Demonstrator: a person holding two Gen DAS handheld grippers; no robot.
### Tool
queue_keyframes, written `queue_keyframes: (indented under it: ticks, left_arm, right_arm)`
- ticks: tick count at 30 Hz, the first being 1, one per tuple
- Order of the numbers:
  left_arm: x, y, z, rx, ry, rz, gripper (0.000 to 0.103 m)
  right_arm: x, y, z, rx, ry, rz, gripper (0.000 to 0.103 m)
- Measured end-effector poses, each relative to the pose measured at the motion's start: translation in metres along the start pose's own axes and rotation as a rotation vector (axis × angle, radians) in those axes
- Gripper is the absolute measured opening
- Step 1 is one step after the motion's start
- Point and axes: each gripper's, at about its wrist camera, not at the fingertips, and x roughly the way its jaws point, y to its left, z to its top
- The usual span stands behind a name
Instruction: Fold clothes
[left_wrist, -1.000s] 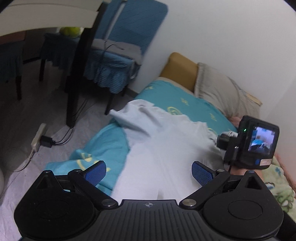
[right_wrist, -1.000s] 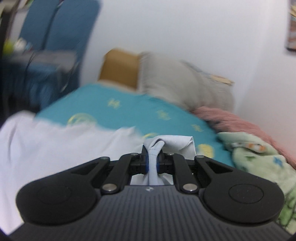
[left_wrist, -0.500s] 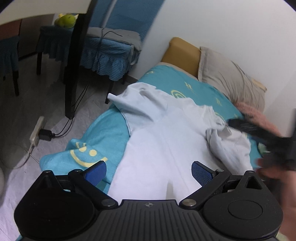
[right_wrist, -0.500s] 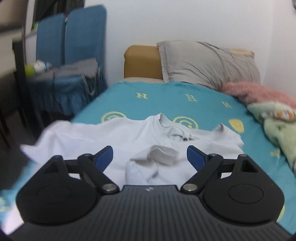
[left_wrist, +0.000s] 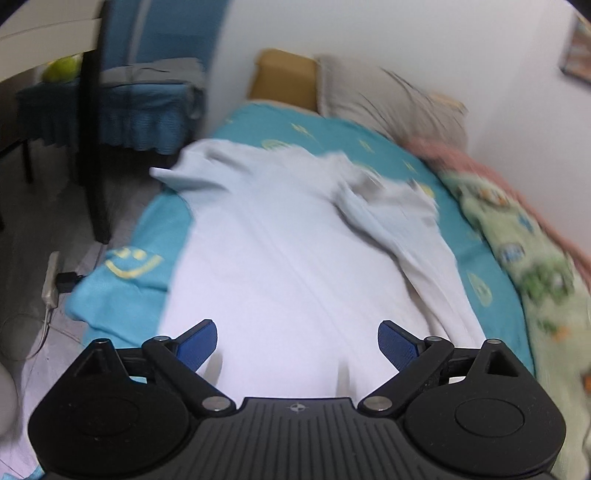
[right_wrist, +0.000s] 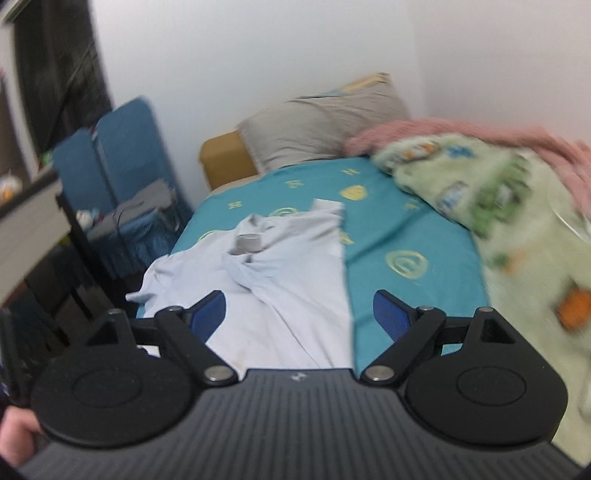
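A pale white shirt (left_wrist: 280, 258) lies spread on the teal bed sheet (left_wrist: 332, 136), its right sleeve (left_wrist: 399, 221) folded inward over the body. My left gripper (left_wrist: 297, 341) hovers open over the shirt's lower part, nothing between its blue pads. In the right wrist view the same shirt (right_wrist: 280, 288) shows with the folded sleeve (right_wrist: 251, 258) near the collar. My right gripper (right_wrist: 299, 314) stands open above the shirt's right edge, holding nothing.
A grey pillow (right_wrist: 325, 122) and tan headboard (left_wrist: 284, 77) sit at the bed's head. A green patterned blanket (right_wrist: 517, 229) and pink blanket (right_wrist: 480, 129) cover the bed's right side. A blue chair (left_wrist: 147, 92), dark table leg (left_wrist: 92, 147) and power strip (left_wrist: 51, 280) stand left.
My right gripper let go of the sleeve, leaving it folded over the shirt, opened wide and pulled back and to the right. My left gripper shifted right over the shirt, still open.
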Motion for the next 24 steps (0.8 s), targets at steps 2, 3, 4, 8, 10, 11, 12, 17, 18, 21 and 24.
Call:
queue_keyframes:
  ticks: [2,3,4,8,10,11,12,17,18,21,24]
  left_arm:
    - [-0.004,-0.017,-0.010,0.067,0.027,-0.012,0.093]
    - [-0.007,-0.024,-0.015,0.095,0.036,-0.019,0.093]
    - [-0.009,-0.032,-0.020,0.118,0.045,-0.022,0.092]
    - [-0.013,-0.065,-0.041,0.153,0.109,-0.083,0.078]
    - [-0.013,-0.086,-0.050,0.140,0.139,-0.132,0.075]
    - [-0.013,-0.098,-0.055,0.134,0.151,-0.159,0.074]
    - [-0.013,-0.110,-0.060,0.130,0.164,-0.186,0.074]
    - [-0.004,-0.183,-0.094,0.180,0.260,-0.322,0.065]
    - [-0.001,-0.197,-0.102,0.194,0.279,-0.346,0.063]
    - [0.010,-0.229,-0.123,0.255,0.324,-0.375,0.055]
    - [0.022,-0.246,-0.139,0.312,0.374,-0.395,0.048]
  right_arm:
    - [-0.019,-0.016,-0.001,0.051,-0.044,0.014,0.088]
    - [-0.028,-0.024,-0.001,0.073,-0.069,0.018,0.088]
    - [-0.036,-0.031,-0.001,0.090,-0.095,0.019,0.088]
    - [-0.049,-0.061,0.003,0.117,-0.173,-0.035,0.088]
    - [-0.049,-0.077,0.003,0.147,-0.181,-0.068,0.088]
    - [-0.048,-0.085,0.003,0.167,-0.185,-0.076,0.088]
    - [-0.048,-0.094,0.003,0.187,-0.189,-0.083,0.088]
    - [-0.053,-0.126,0.003,0.250,-0.231,-0.135,0.088]
    - [-0.054,-0.130,0.002,0.258,-0.240,-0.145,0.088]
    - [-0.052,-0.142,0.000,0.282,-0.242,-0.161,0.088]
    - [-0.049,-0.151,-0.002,0.311,-0.234,-0.158,0.088]
